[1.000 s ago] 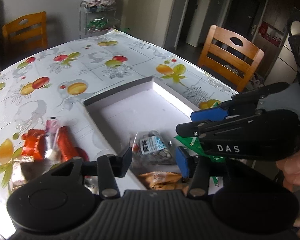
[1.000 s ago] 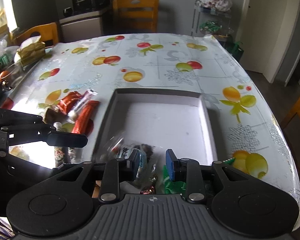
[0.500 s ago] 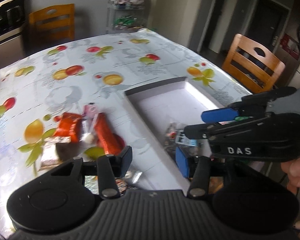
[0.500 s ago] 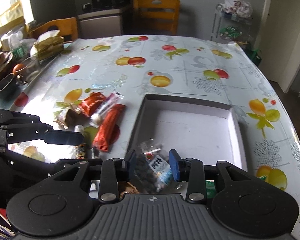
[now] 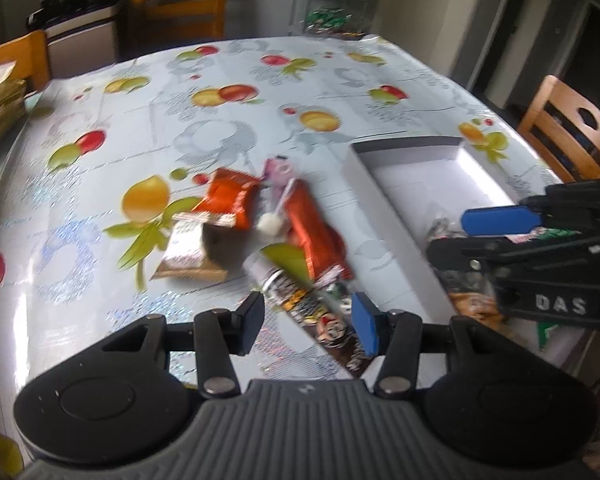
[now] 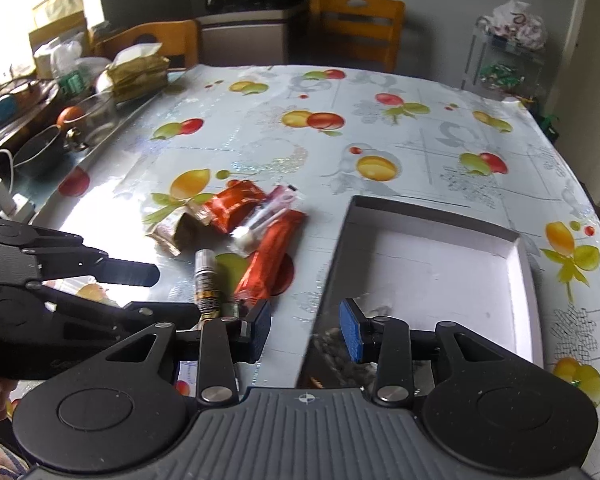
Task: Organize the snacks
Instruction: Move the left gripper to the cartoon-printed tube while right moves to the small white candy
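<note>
A shallow white box [image 6: 440,264] lies on the fruit-print table; it also shows in the left wrist view [image 5: 424,184]. Several snack packets lie at its near end [image 5: 472,300]. Left of the box is a heap of loose snacks: an orange bar [image 6: 270,260], an orange packet [image 6: 230,204], a pink lollipop [image 6: 266,214], a brown packet [image 6: 176,232] and a dark patterned stick pack [image 5: 312,300]. My left gripper [image 5: 308,322] is open, just above the stick pack. My right gripper [image 6: 304,330] is open and empty over the box's near left corner.
Wooden chairs [image 6: 356,28] stand around the table. Bags, a bowl and clutter [image 6: 72,92] crowd the far left edge. A wire rack with bags [image 6: 508,52] stands behind the table at right.
Both grippers have swung left from the box toward the loose snacks. The right gripper has let go of the clear packet, which now lies in the box.
</note>
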### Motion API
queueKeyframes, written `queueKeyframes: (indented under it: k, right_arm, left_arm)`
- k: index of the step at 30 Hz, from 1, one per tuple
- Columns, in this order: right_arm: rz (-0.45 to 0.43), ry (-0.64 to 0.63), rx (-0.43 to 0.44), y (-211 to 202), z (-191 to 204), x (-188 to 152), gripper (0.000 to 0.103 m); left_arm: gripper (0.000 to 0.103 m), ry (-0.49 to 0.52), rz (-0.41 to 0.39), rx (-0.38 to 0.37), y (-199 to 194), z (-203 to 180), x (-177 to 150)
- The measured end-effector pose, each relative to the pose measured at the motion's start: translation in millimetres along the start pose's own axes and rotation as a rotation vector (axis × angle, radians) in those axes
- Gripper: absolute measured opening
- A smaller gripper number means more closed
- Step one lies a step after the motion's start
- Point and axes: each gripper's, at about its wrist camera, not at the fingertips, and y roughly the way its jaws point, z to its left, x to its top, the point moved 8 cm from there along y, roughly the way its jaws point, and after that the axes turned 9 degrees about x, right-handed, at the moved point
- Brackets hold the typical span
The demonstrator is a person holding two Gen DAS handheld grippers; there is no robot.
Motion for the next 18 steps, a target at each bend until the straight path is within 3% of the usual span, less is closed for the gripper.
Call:
queueKeyframes:
  k: [5,10,18]
  right_arm:
    - [0.015,-0.017,0.019,3,7,-1,0.040]
    - [0.033,-0.044,0.031,8,14,-3,0.040]
    - [0.060,-0.056,0.036,15,15,-5,0.040]
  left_arm:
    - [0.048,-0.051,0.012,0.026,10,10,1]
    - [0.048,-0.145,0.046,0.001,24,15,3]
    - [0.048,-0.183,0.082,0.006,45,14,2]
